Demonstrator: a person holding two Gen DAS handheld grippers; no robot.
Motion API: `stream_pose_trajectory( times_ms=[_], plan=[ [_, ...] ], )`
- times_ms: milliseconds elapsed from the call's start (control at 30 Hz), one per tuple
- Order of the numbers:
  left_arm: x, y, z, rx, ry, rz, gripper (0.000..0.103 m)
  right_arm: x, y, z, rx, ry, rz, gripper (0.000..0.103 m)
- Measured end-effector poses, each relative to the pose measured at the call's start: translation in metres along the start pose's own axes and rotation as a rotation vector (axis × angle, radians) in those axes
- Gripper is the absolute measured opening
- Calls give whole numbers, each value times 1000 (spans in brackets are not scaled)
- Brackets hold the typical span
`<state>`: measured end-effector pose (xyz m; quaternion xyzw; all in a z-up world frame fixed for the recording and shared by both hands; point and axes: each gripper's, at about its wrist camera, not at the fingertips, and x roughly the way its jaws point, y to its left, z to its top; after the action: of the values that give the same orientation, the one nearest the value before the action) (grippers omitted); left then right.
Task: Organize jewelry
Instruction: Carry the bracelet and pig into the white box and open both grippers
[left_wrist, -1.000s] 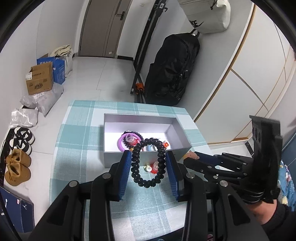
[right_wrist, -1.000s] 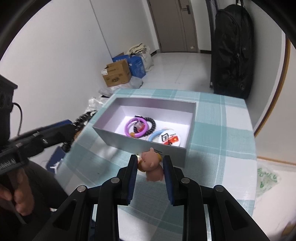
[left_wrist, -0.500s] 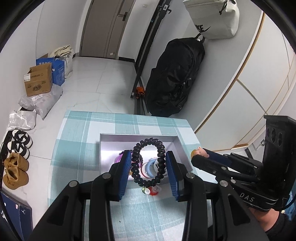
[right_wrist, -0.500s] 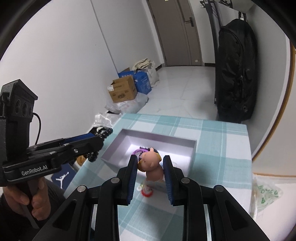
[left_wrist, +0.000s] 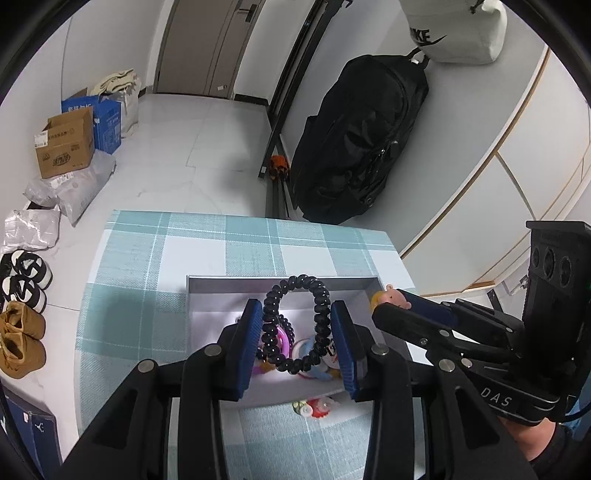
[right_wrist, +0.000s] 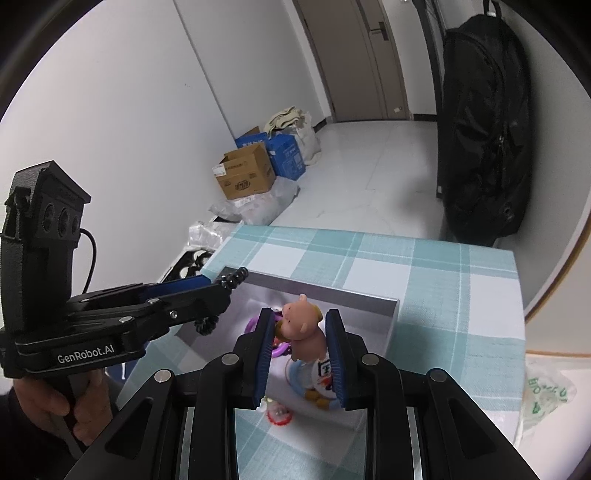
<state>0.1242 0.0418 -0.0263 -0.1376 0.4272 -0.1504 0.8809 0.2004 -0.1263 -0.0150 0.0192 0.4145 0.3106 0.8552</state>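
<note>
My left gripper (left_wrist: 297, 317) is shut on a black spiral hair tie (left_wrist: 295, 325), which hangs as a ring between the blue pads above the grey box (left_wrist: 229, 291). In the right wrist view my right gripper (right_wrist: 300, 334) is shut on a pink pig figure (right_wrist: 304, 328), also held over the grey box (right_wrist: 376, 306). The box holds a purple ring (left_wrist: 282, 341), a black bead bracelet and round badges (right_wrist: 325, 373). A small red and white piece (left_wrist: 319, 406) lies on the checked tablecloth (left_wrist: 147, 306) just in front of the box. The right gripper (left_wrist: 391, 299) shows at the left view's right side.
The table's far edge drops to a white tiled floor. A black bag (left_wrist: 358, 140) leans on the wall beyond. Cardboard boxes (left_wrist: 66, 147), plastic parcels and shoes (left_wrist: 22, 332) lie on the floor to the left. A person's hand (right_wrist: 55, 402) grips the left tool's handle.
Both grippers have moved forward from in front of the box to above it, each carrying its item. The box has slid down towards the fingers in both views.
</note>
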Motion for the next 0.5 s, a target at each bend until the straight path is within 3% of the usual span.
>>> stream_pose_trajectory(
  times_ms=[500],
  plan=[
    [33,7,7,-10,79,-35,32,28,-21,2,37,46,48,27]
  ],
)
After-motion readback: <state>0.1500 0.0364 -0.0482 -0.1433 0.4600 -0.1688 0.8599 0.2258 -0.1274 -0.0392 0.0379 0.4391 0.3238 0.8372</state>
